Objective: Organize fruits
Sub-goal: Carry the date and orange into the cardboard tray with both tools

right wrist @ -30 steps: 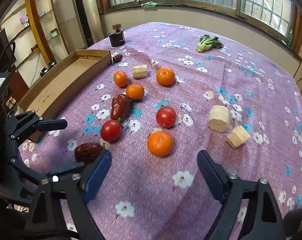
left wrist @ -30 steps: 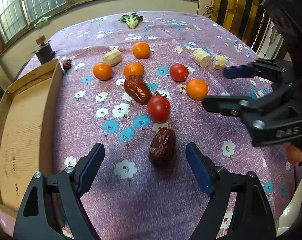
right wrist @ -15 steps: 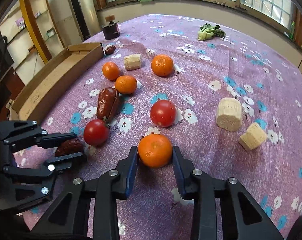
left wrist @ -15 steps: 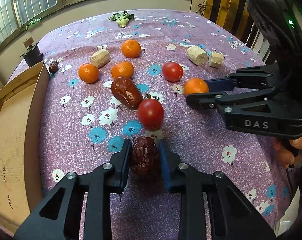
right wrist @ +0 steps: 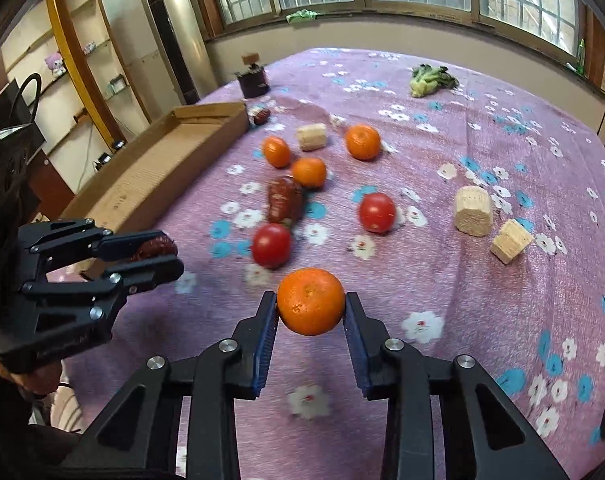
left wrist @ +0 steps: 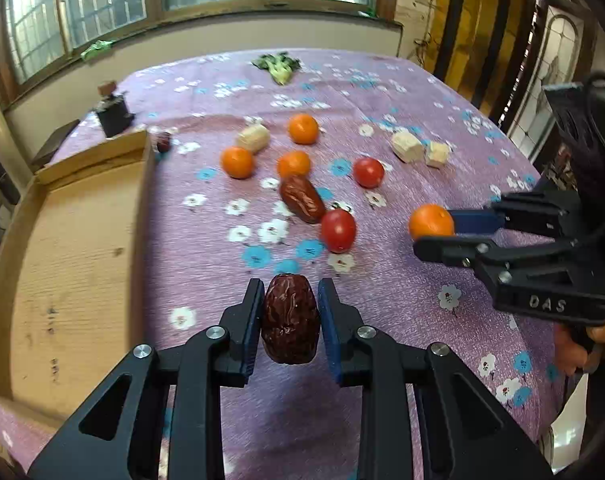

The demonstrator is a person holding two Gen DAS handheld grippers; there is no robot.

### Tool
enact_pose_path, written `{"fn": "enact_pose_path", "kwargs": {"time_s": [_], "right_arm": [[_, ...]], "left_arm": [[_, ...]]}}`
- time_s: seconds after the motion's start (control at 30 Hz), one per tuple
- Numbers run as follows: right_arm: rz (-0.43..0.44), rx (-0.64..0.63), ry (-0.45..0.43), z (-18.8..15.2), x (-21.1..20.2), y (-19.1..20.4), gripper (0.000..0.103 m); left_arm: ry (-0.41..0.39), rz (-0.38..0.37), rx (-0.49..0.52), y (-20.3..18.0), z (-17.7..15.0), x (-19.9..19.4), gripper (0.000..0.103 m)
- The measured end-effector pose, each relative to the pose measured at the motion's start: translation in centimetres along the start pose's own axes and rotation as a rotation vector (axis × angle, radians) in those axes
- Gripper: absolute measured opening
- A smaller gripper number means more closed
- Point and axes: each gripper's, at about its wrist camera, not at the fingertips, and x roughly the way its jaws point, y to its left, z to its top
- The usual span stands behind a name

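Left tool clamped on a red date, lifted off the counter, long axis along the fingers. Right tool clamped on a mandarin. Cardboard tray was seen left, nearer the left tool.

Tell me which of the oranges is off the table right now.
The orange clamped in the right hand-held gripper, nearest that camera. The other three oranges lie on the flowered cloth further back, untouched.
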Motion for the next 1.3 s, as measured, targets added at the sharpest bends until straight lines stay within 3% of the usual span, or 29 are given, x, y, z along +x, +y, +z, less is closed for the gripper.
{"fn": "enact_pose_path", "kwargs": {"time_s": [0.63, 1.3], "right_arm": [[0.132, -0.085, -0.036, 1.7, -0.7, 8.9, 0.034], [0.281, -0.241, 0.016, 5.5, 4.2, 19.1, 0.034]], "left_arm": [[-0.070, 0.093, -0.108, 6.6, -1.5, -4.5, 0.025], [-0.037, 0.204, -0.254, 16.8, -3.4, -4.7, 0.025]]}}
